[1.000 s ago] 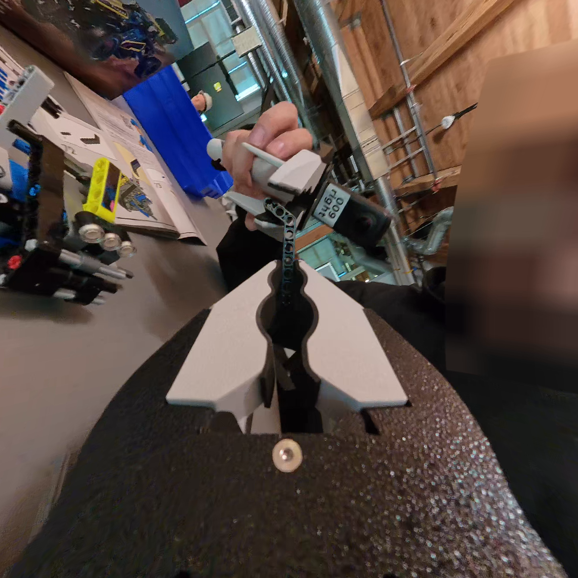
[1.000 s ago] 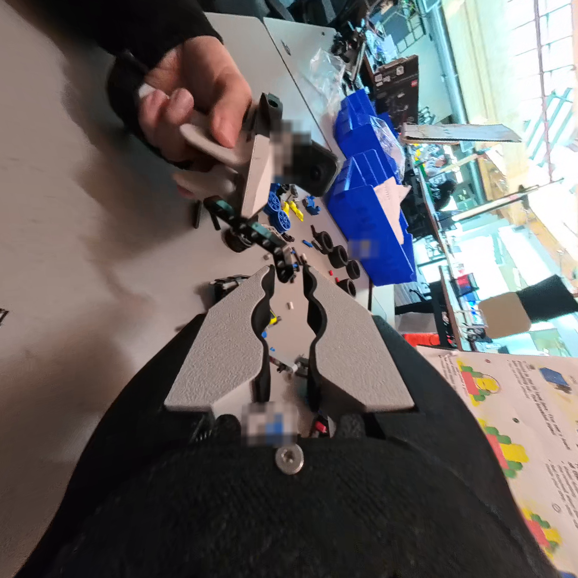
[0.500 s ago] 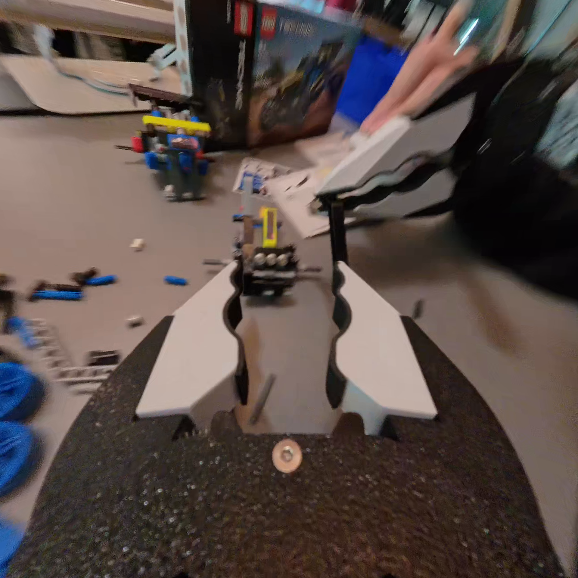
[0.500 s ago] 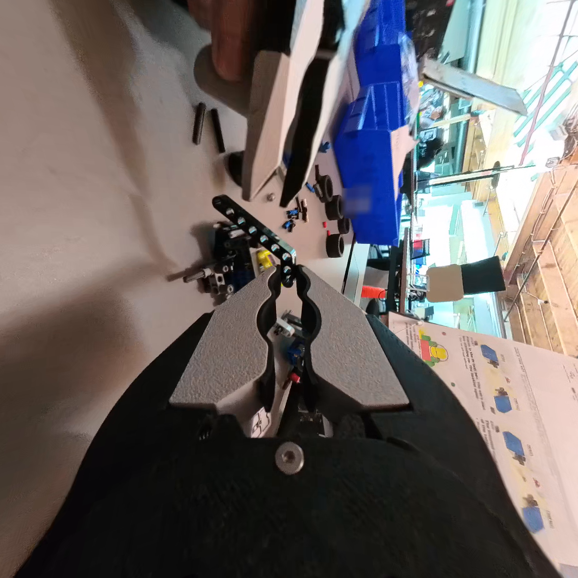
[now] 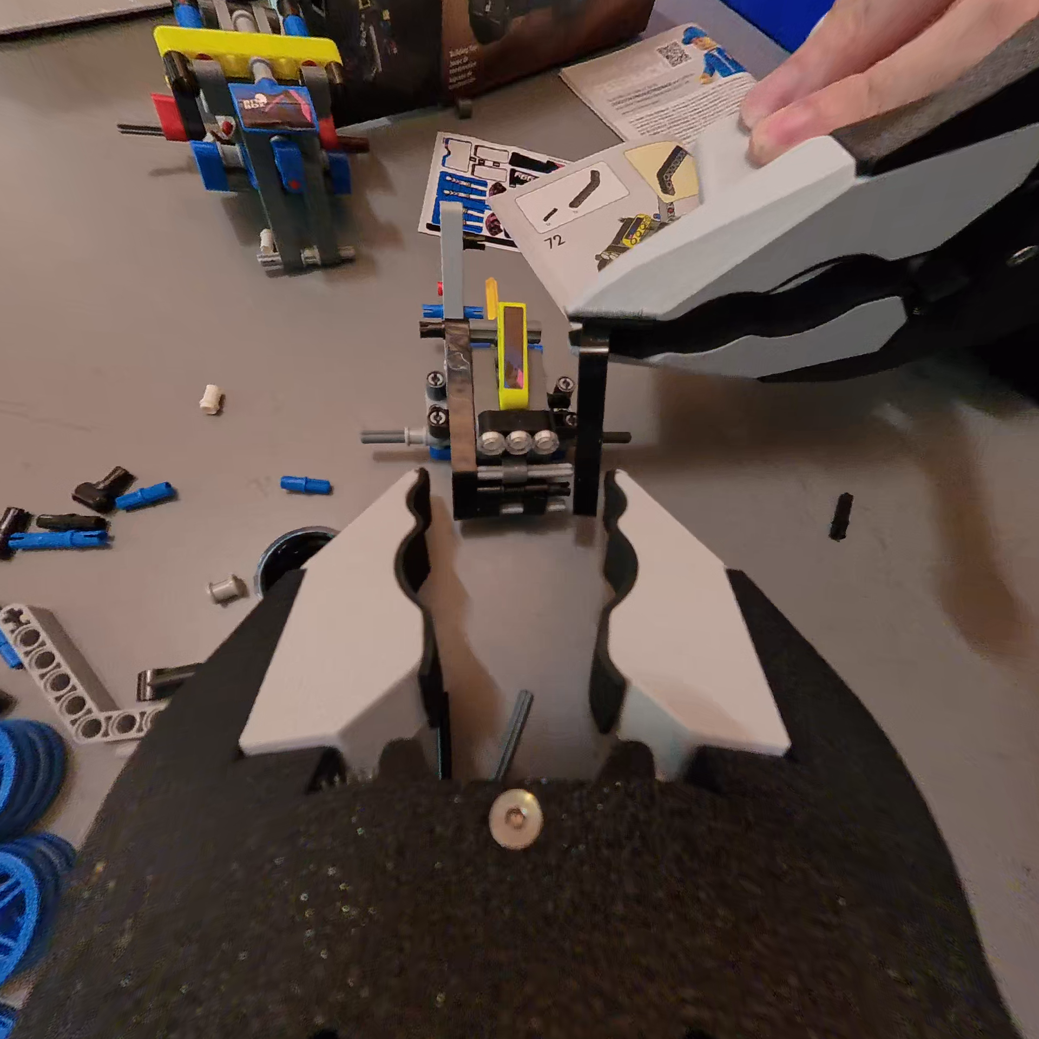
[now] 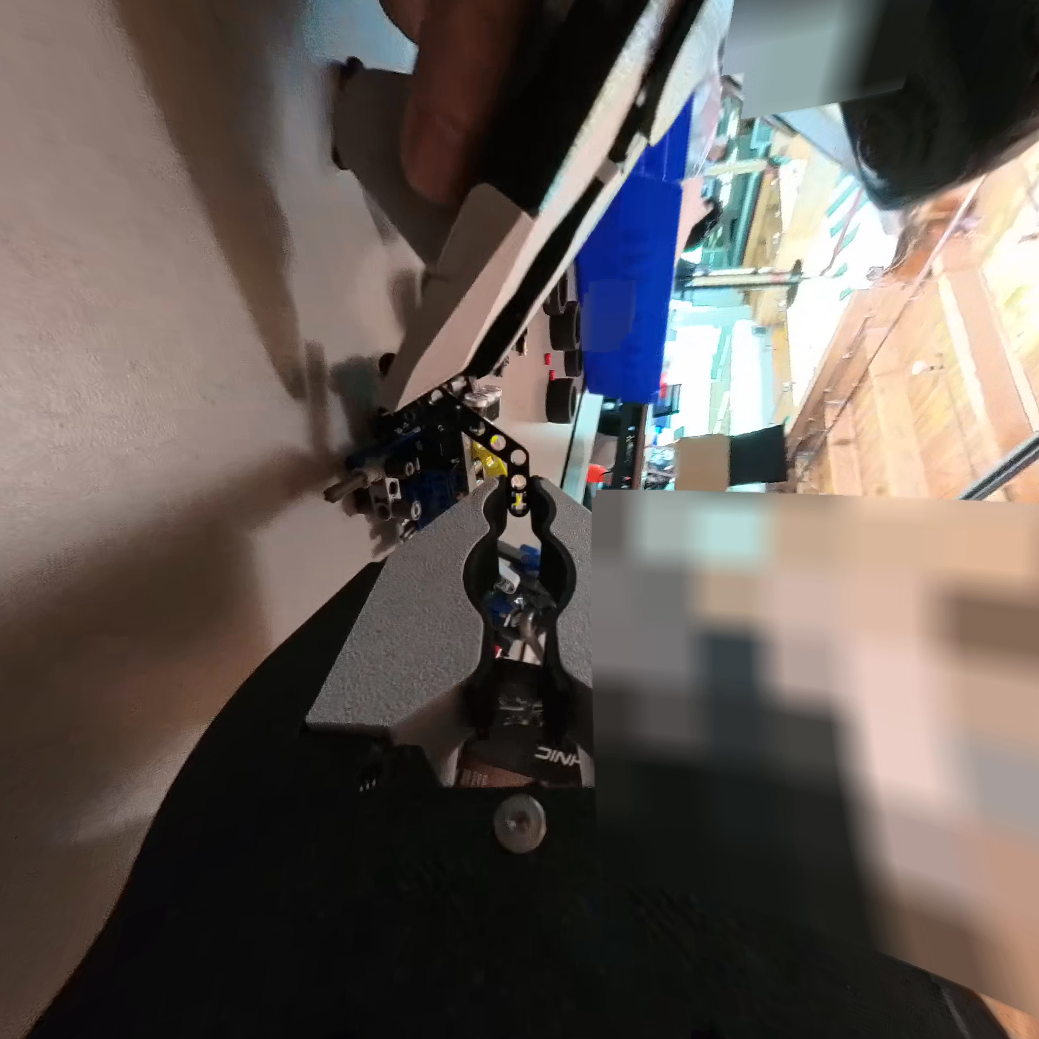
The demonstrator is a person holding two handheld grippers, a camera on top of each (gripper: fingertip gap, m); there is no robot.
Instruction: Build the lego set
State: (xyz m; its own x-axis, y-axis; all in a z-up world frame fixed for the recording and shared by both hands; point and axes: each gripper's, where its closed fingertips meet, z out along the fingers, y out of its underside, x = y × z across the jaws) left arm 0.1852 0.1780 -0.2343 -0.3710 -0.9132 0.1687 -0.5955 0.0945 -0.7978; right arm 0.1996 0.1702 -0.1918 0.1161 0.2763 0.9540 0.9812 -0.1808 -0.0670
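Note:
My left gripper [image 5: 514, 489] is open and holds nothing. Its tips stand just short of a small black, grey and yellow brick assembly [image 5: 506, 438] on the grey table [image 5: 168, 348]. My right gripper [image 5: 584, 331] comes in from the upper right, shut on the top end of a black bent beam with holes [image 5: 587, 427]. The beam hangs down along the assembly's right side. In the right wrist view, my right gripper [image 6: 517, 492] pinches the beam [image 6: 495, 444] at its end, the rest angling up-left against the assembly [image 6: 416, 472]. The left gripper's fingers [image 6: 478, 281] show above it.
A second, larger assembly with a yellow beam [image 5: 253, 140] stands far left. An instruction booklet [image 5: 568, 225], a sticker sheet [image 5: 472, 185] and a box [image 5: 450, 34] lie behind. Loose blue pins [image 5: 306, 484], a black pin [image 5: 840, 514], a grey beam [image 5: 56, 680] and blue wheels [image 5: 22, 787] lie about. Blue bin [image 6: 629, 281]. The gap from one gripper's tips to the other's is roughly 5 cm.
My left gripper was shut on the black beam in the air, then opened and let it go. My right gripper closed on the beam and brought it to the assembly. The left swung down to face the table.

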